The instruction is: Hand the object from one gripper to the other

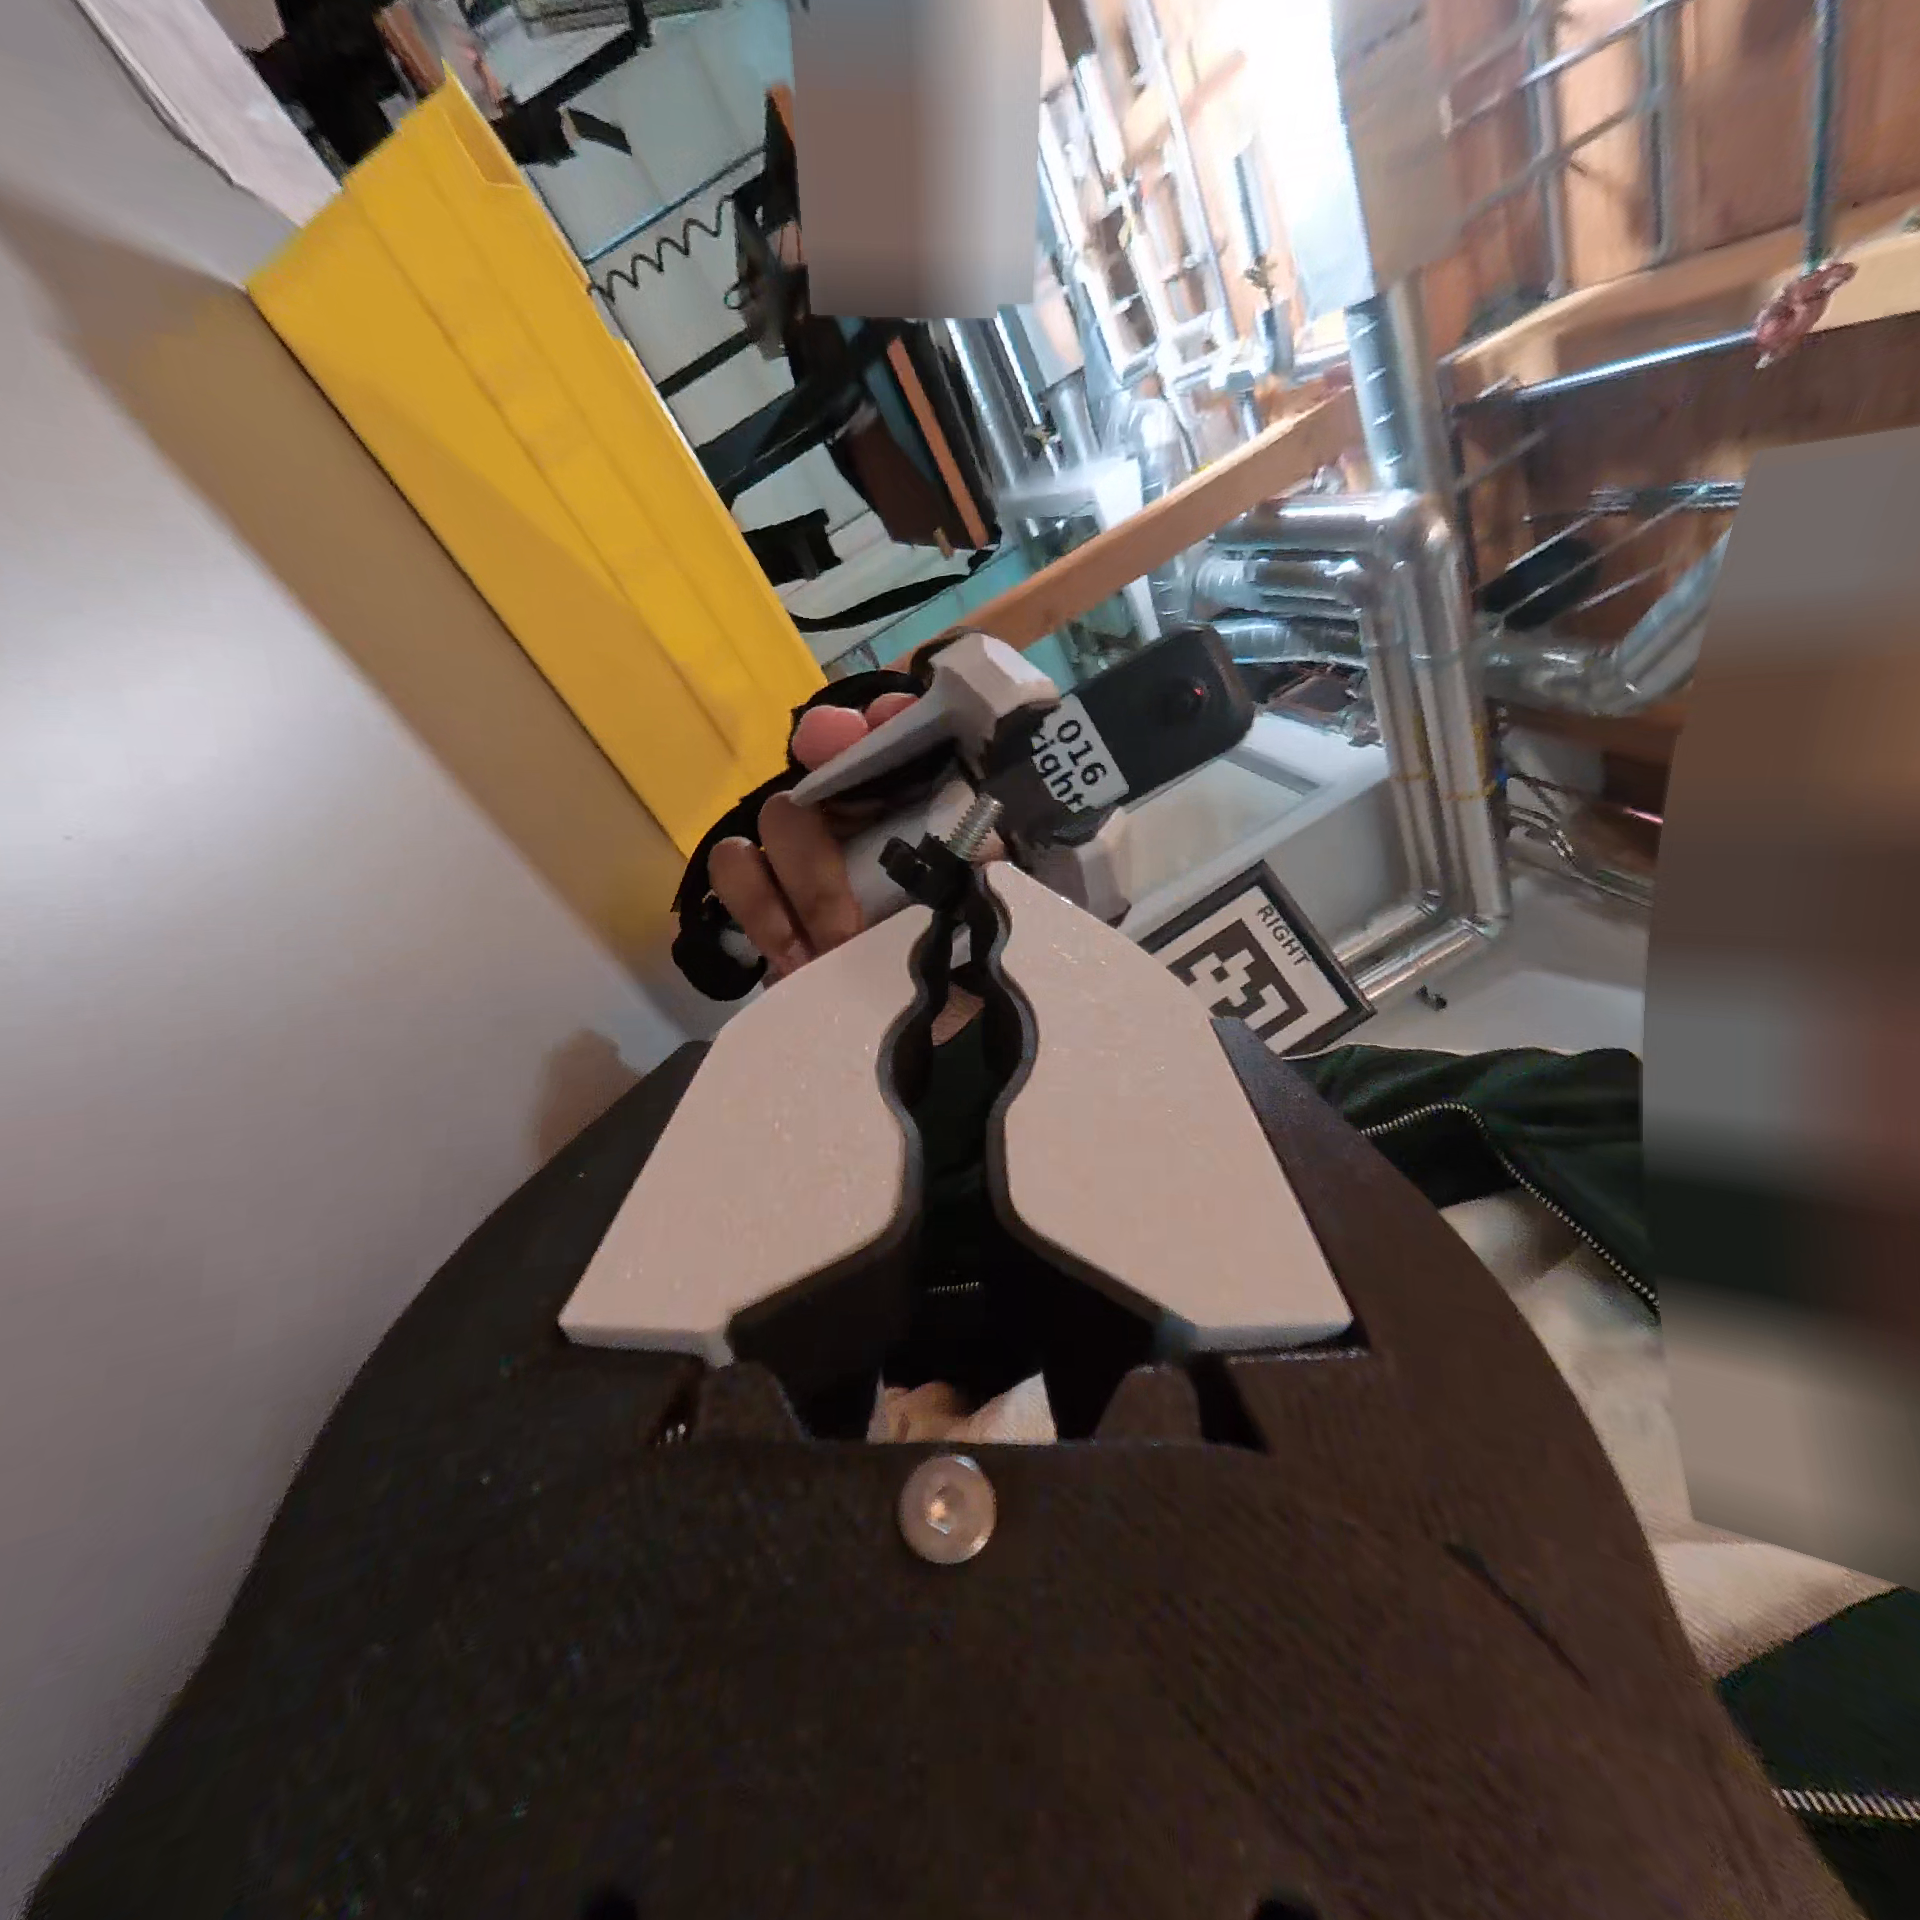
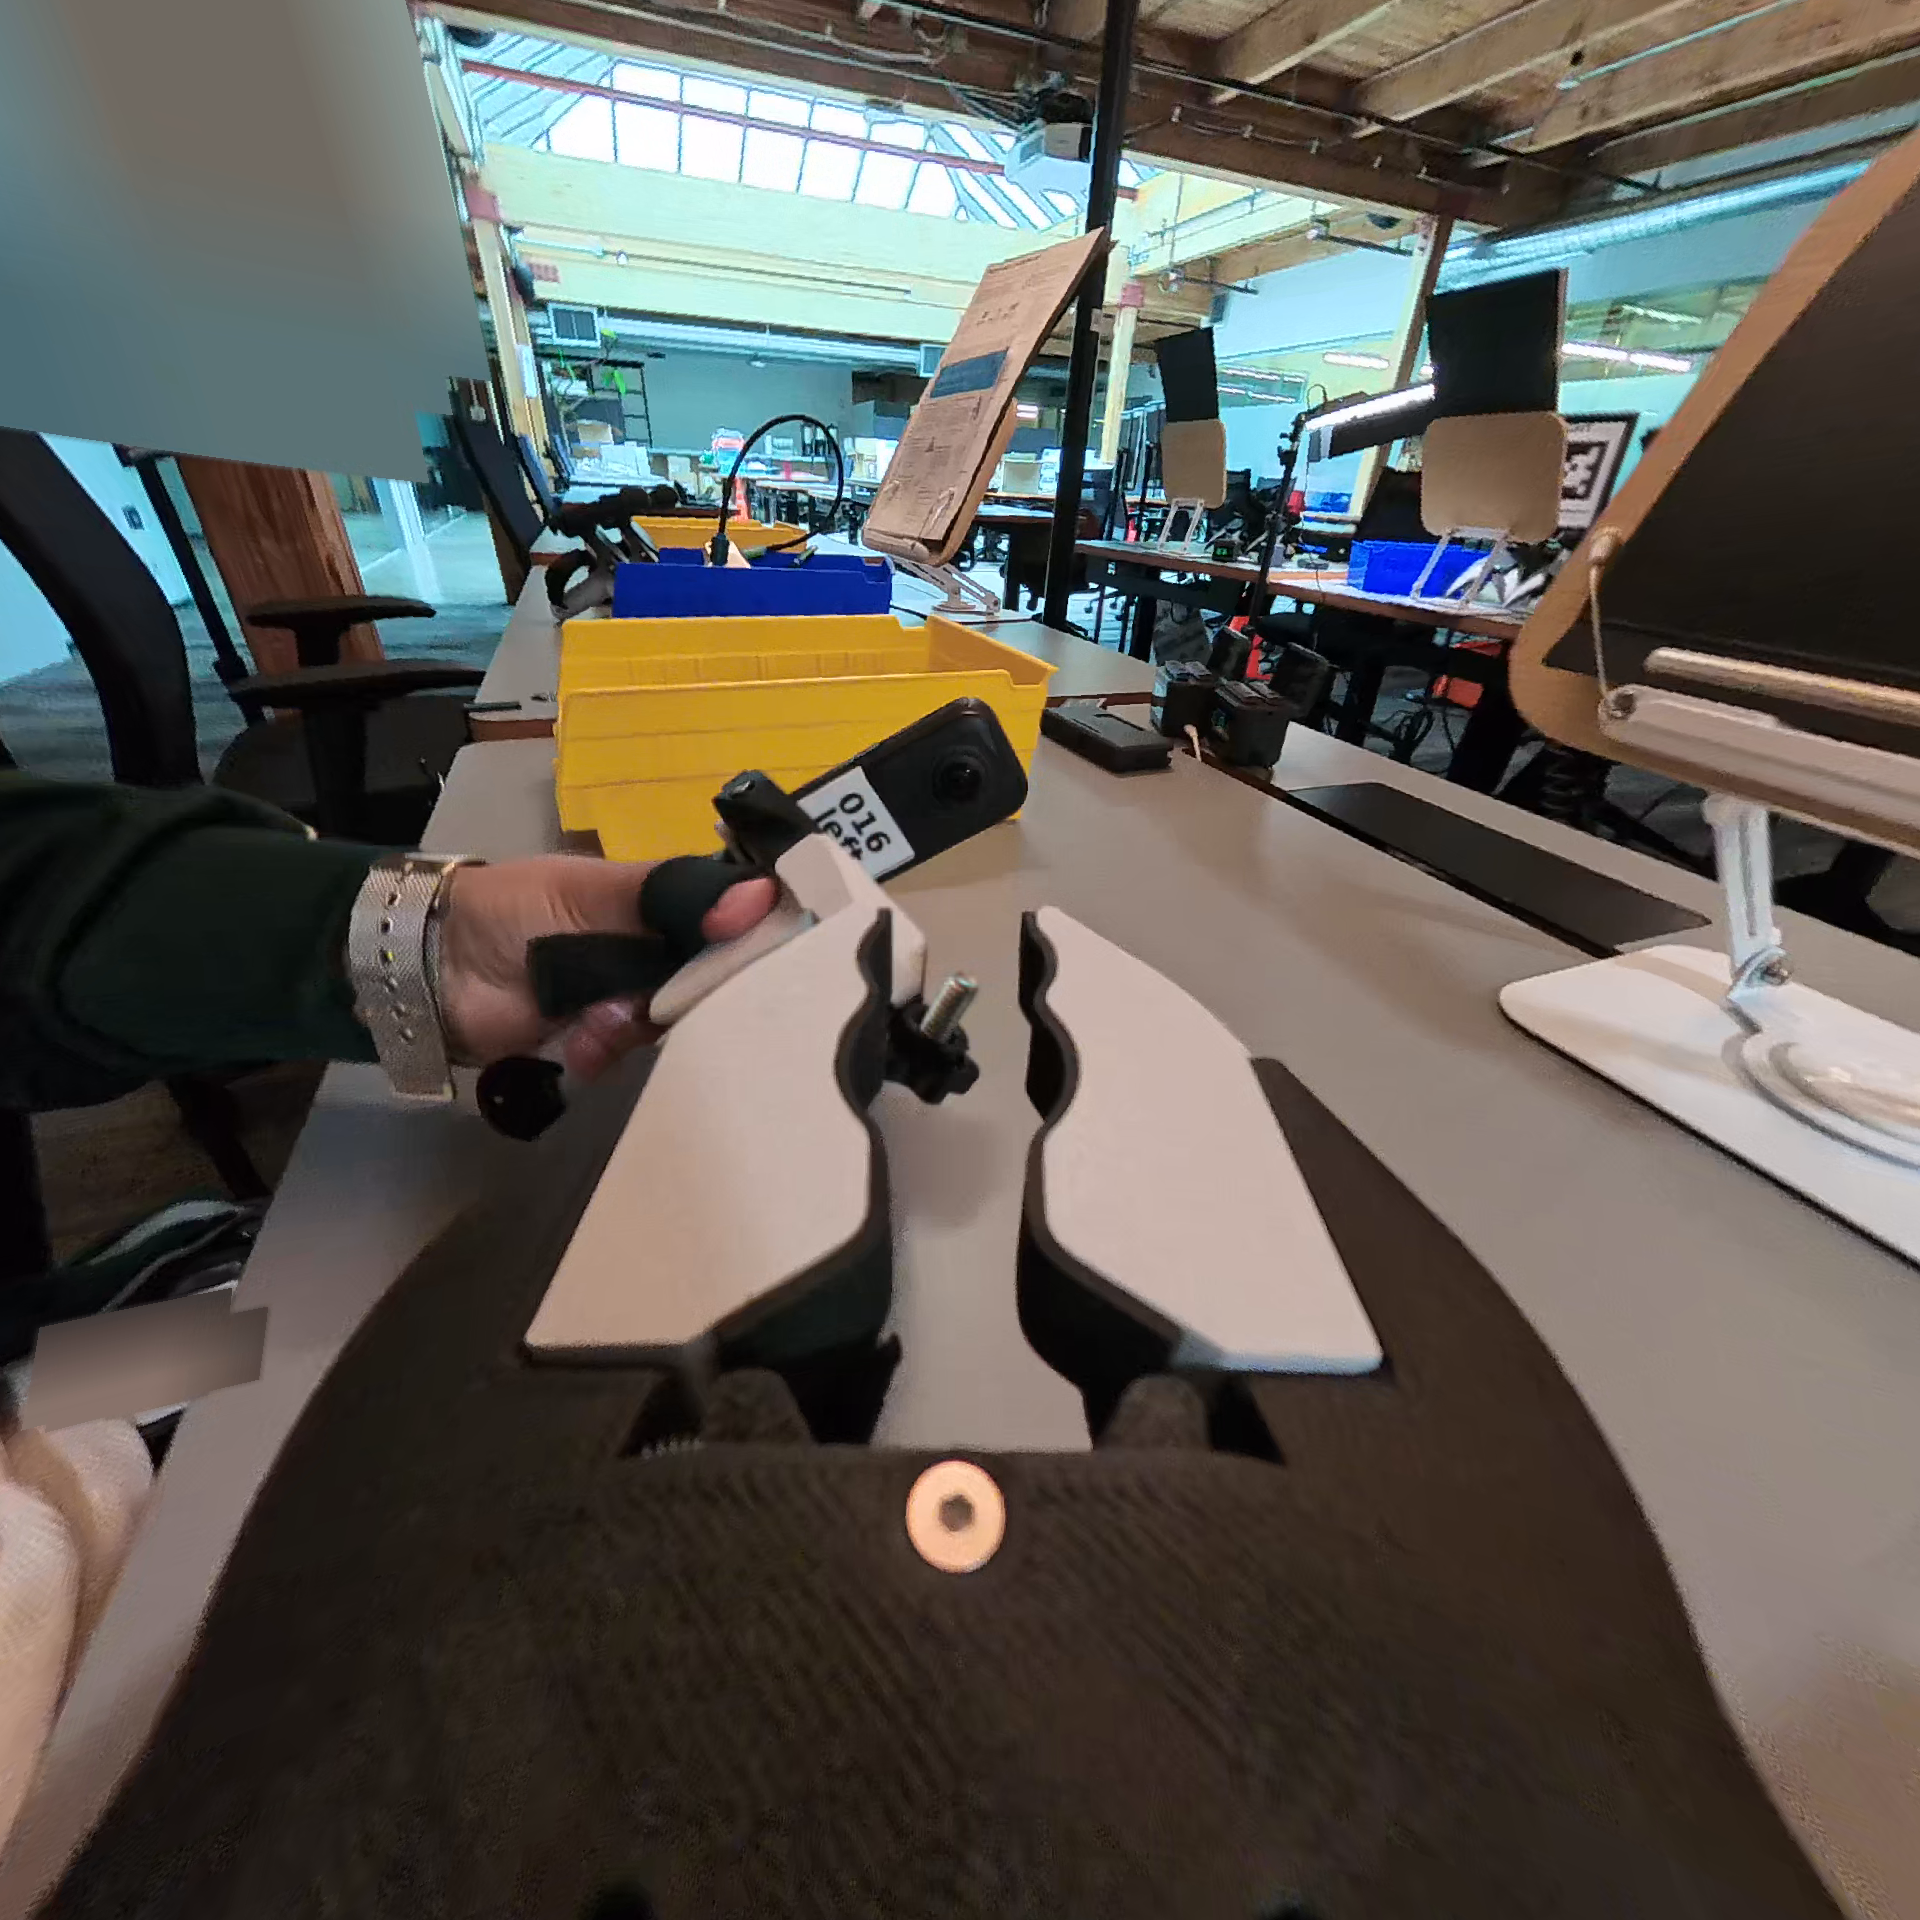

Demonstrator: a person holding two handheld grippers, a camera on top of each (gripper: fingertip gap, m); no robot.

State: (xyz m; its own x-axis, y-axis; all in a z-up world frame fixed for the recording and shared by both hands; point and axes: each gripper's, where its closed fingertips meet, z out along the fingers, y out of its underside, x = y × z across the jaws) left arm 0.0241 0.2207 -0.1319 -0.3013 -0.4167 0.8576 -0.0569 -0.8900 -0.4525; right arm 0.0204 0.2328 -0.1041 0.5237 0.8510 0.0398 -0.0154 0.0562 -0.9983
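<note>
Just past the left gripper (image 1: 971, 894) tips, its clamped black bolt-knob (image 2: 935, 1044) sits between the right gripper (image 2: 971, 935) spread fingers.

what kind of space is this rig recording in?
Likely an open-plan workshop or lab office. Long rows of desks run to the back, yellow and blue parts bins sit on the near table, and bare wooden ceiling beams show overhead.

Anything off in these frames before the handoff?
Nothing damaged or spilled. The small black knob with a silver threaded bolt is pinched only at the very tips of the left hand-held gripper, sticking out between the fingers of the open right hand-held gripper.
</note>
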